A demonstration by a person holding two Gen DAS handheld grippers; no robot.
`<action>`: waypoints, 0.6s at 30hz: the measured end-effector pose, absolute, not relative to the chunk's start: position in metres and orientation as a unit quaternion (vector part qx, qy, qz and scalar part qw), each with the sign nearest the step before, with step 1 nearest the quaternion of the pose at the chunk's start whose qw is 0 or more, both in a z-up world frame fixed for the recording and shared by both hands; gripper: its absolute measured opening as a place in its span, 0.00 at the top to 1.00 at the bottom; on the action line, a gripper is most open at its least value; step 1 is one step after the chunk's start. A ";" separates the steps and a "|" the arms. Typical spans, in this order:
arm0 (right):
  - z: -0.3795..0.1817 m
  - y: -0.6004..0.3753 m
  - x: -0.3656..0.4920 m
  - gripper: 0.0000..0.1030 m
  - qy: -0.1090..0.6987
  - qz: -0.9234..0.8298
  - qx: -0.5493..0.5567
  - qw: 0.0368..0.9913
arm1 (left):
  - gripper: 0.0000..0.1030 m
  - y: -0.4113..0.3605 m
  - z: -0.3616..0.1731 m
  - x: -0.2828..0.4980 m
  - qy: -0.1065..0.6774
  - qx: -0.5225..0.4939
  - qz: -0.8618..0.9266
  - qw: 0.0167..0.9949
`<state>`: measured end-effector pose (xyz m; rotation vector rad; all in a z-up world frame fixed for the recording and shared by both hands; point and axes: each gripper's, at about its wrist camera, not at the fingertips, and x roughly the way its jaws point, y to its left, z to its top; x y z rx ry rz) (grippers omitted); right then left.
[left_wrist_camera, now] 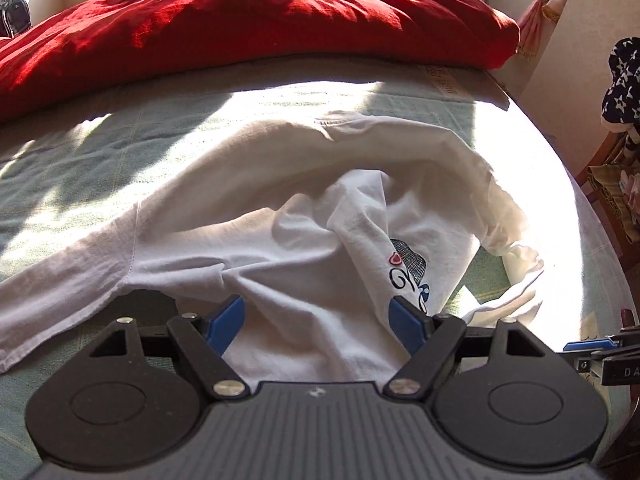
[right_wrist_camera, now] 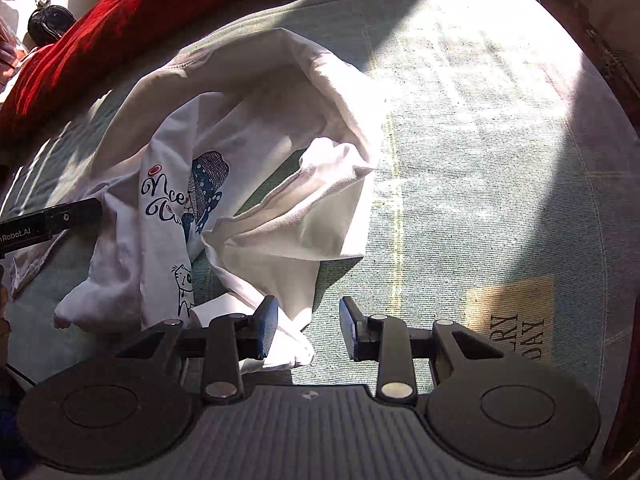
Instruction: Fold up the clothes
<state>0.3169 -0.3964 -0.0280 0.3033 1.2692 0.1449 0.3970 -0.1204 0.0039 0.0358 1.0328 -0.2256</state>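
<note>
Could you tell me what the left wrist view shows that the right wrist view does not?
Only the left wrist view shows the star-print fabric and the shirt's long sleeve. Only the right wrist view shows the printed label and the cat drawing. Both show the white shirt, red bedding, green bed cover and open grippers.

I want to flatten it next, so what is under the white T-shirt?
The white T-shirt lies crumpled on a pale green checked bedsheet, which shows all around it and through a gap between its folds. Whatever lies directly beneath the bunched cloth is covered.
</note>
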 end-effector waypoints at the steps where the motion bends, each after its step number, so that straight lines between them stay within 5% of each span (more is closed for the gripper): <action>1: -0.035 -0.399 0.316 0.64 0.595 0.066 0.144 0.788 | 0.23 -0.126 0.003 0.397 0.491 0.026 -0.113 0.863; 18: -0.068 -0.366 0.316 0.62 0.634 0.102 0.169 0.748 | 0.23 -0.135 -0.008 0.402 0.489 0.040 -0.161 0.857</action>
